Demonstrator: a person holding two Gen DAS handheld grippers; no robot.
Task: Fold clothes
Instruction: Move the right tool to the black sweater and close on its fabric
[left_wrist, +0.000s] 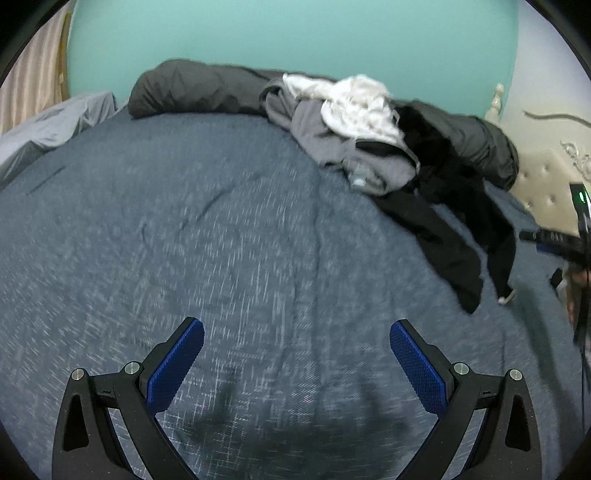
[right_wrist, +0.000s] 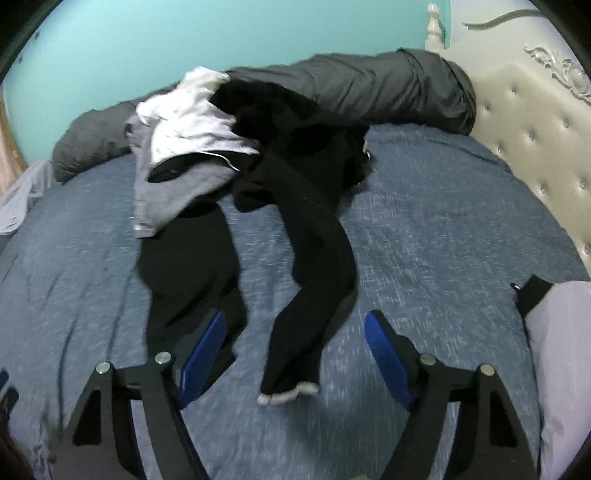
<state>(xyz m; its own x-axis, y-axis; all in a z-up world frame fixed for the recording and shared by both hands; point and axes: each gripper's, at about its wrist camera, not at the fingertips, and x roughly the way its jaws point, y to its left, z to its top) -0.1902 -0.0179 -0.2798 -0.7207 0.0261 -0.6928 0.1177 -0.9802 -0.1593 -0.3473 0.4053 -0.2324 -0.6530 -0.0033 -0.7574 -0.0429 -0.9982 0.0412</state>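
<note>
Right wrist view alone shows black trousers' (right_wrist: 314, 266) white-edged hem (right_wrist: 291, 395).

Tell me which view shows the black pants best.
The right wrist view: the black pants lie centred with both legs stretched toward the open right tongs. The left wrist view shows them small and bunched at its right side.

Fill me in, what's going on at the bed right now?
A person holding two grippers is about to fold clothes on a blue bedspread. Nothing is held: the left gripper is open over bare bedspread, and the right gripper is open just above the black pants, one leg lying between its fingers. The pants trail out of a pile with a white garment and a grey garment, unfolded, beside a dark rolled duvet.
</note>
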